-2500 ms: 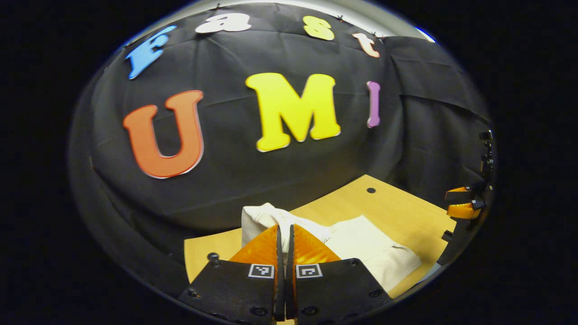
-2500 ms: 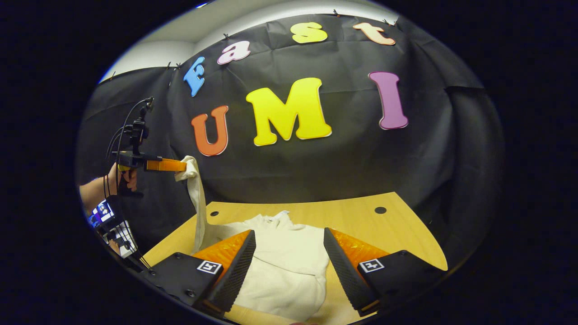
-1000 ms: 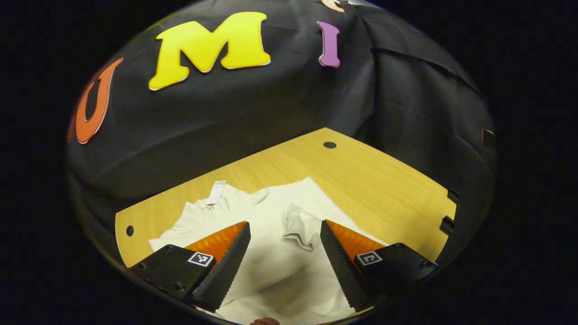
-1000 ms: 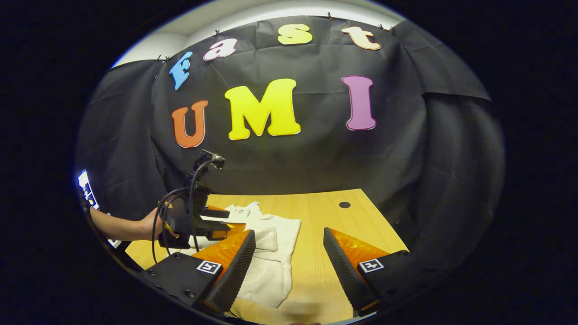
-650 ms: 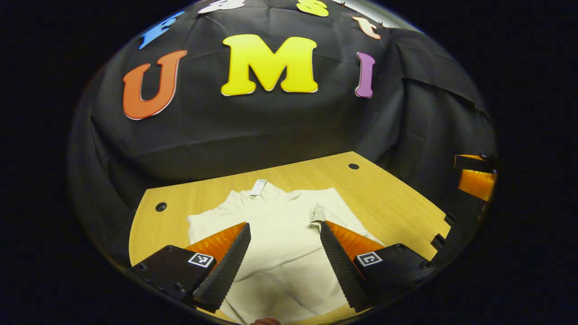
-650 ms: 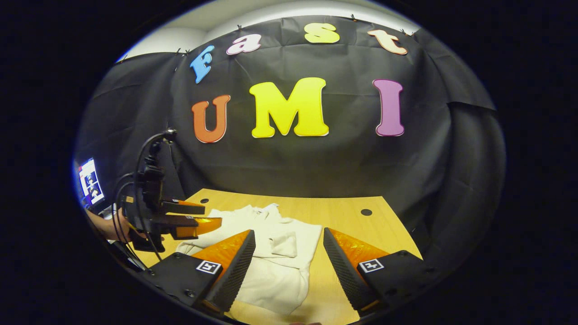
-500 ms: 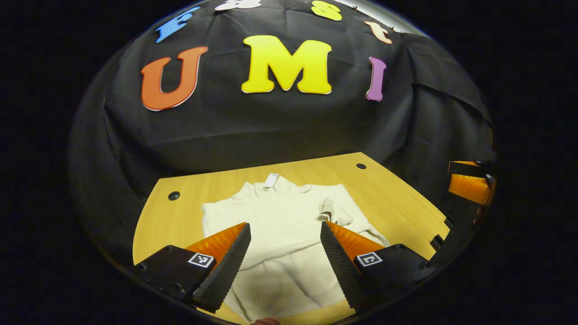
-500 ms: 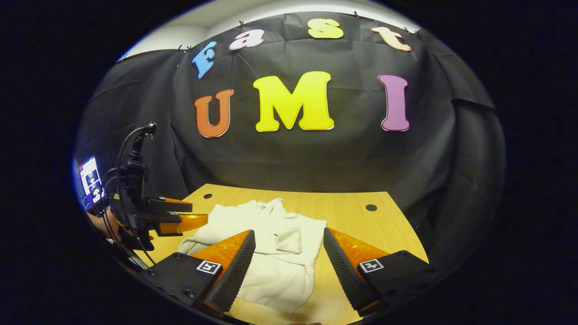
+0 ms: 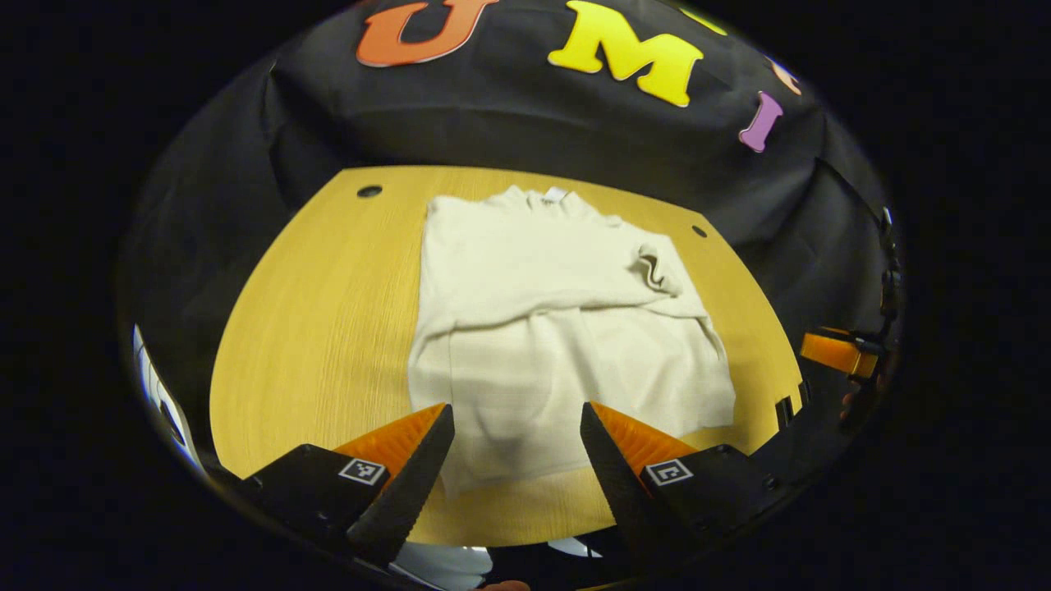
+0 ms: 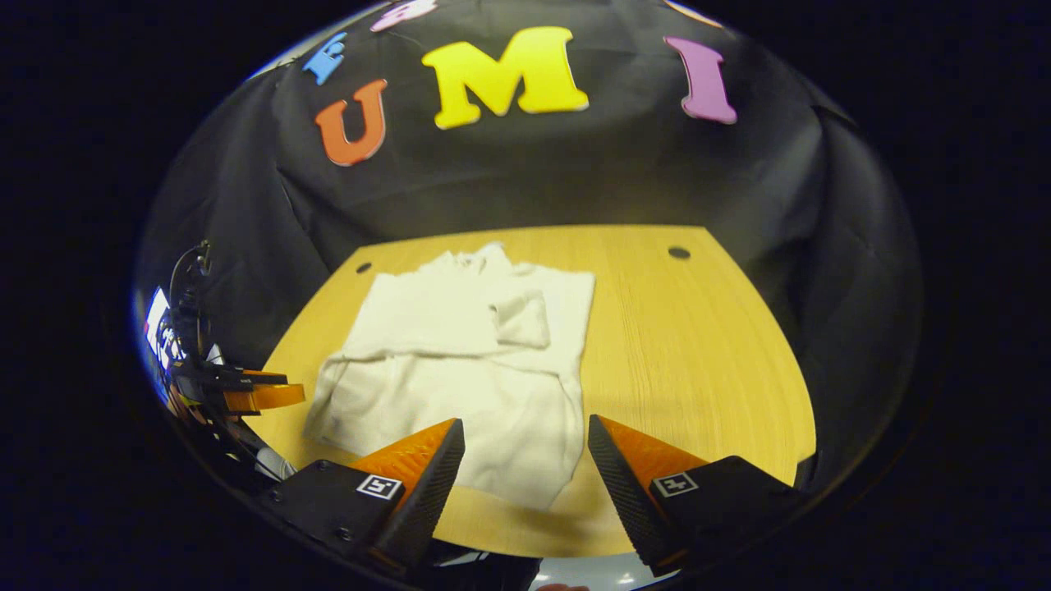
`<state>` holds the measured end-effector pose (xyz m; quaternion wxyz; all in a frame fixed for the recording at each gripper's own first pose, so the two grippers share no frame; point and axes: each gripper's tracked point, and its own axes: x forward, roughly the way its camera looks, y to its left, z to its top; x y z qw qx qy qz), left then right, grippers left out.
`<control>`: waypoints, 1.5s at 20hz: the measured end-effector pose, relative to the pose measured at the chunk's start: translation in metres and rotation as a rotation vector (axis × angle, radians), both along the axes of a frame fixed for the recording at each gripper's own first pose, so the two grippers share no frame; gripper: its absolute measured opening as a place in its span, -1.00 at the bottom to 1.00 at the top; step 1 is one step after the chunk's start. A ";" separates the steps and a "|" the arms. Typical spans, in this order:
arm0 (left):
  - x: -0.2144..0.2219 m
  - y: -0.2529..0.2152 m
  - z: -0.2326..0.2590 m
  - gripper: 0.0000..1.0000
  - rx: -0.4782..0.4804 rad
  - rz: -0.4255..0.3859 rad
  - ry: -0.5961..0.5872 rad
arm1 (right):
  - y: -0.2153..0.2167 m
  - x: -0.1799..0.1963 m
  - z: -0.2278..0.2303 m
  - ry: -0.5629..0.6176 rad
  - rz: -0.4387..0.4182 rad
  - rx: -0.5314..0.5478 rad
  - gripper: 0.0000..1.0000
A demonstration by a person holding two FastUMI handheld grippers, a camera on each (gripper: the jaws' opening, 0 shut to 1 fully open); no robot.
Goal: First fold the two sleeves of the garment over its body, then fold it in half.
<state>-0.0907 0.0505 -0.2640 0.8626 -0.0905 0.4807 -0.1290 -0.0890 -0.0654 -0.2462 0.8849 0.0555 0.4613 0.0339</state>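
Note:
A cream garment [image 9: 558, 328] lies flat on the wooden table [image 9: 320, 312], collar toward the far wall, both sleeves folded across its chest. One cuff [image 9: 653, 271] sits bunched near its right shoulder. In the right gripper view the same garment [image 10: 468, 361] lies left of centre. My left gripper [image 9: 516, 460] hangs open above the garment's near hem, with nothing between its fingers. My right gripper [image 10: 525, 468] is open too, over the hem's right corner. The other gripper [image 10: 254, 394] shows at the far left of the right gripper view.
Two round holes [image 9: 369, 191] [image 9: 699, 231] mark the table's far corners. Bare wood lies to the garment's left and to its right [image 10: 706, 353]. The table's near edge [image 9: 525, 525] runs just under my fingers. A lit screen [image 10: 156, 328] sits at the far left.
The left gripper let go of the sleeve, which now lies across the garment's body. Both grippers pulled back toward the near edge and tilted down, so the whole table shows.

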 end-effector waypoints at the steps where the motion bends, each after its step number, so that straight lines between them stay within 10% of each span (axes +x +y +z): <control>1: -0.011 0.004 -0.011 0.96 -0.027 0.007 0.062 | -0.006 -0.009 -0.017 0.074 -0.044 0.032 0.90; 5: -0.042 0.012 -0.029 0.97 -0.151 0.073 0.240 | -0.011 -0.041 -0.070 0.279 -0.162 0.092 0.94; 16: -0.022 -0.003 -0.059 0.94 -0.182 0.105 0.316 | 0.009 -0.032 -0.115 0.379 -0.137 0.044 0.92; 26: -0.016 0.003 -0.073 0.55 -0.067 0.142 0.382 | 0.005 -0.020 -0.130 0.401 -0.113 -0.091 0.17; 27: -0.017 0.003 -0.074 0.39 -0.047 0.140 0.383 | 0.006 -0.020 -0.133 0.402 -0.116 -0.092 -0.23; 30: -0.019 0.011 -0.077 -0.09 0.023 0.123 0.373 | 0.006 -0.018 -0.131 0.400 -0.122 -0.082 -0.29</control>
